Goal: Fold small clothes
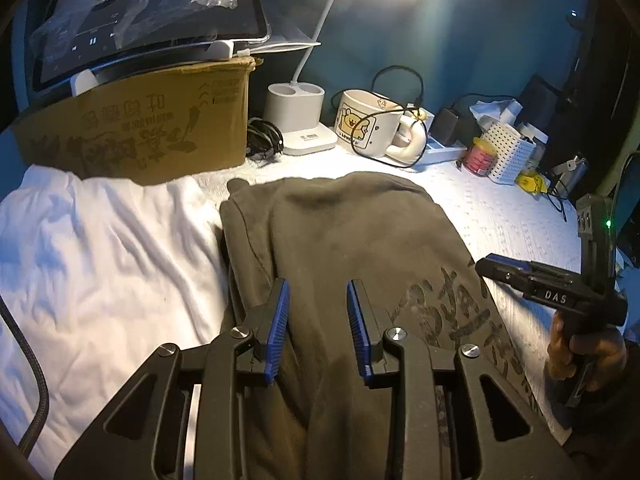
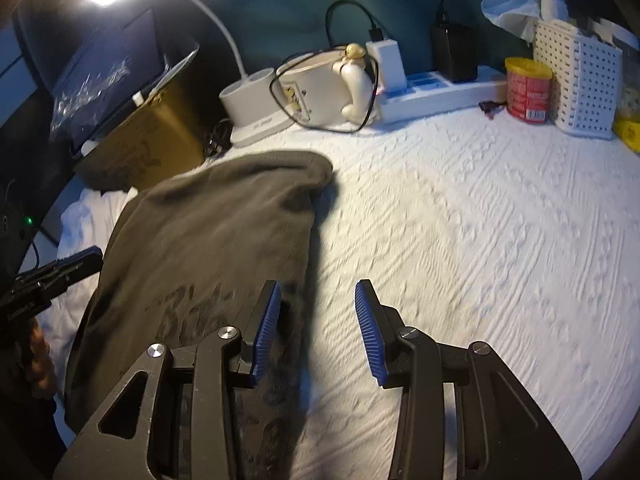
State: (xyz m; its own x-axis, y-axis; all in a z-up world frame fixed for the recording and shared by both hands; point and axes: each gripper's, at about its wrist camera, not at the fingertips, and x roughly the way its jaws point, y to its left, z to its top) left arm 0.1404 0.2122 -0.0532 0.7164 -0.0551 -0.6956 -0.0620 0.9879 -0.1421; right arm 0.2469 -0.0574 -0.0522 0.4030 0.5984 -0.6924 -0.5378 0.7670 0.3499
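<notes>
Left wrist view: left gripper (image 1: 318, 300) hovers parted (nothing held) above the dark garment (image 1: 340, 240).

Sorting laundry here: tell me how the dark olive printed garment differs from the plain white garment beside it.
The dark olive printed garment is dark and carries a black graphic; the plain white garment is bright and unprinted. The olive one lies under the left tongs; the white one lies partly under the brown cardboard box. Both lie flat and rumpled.
</notes>
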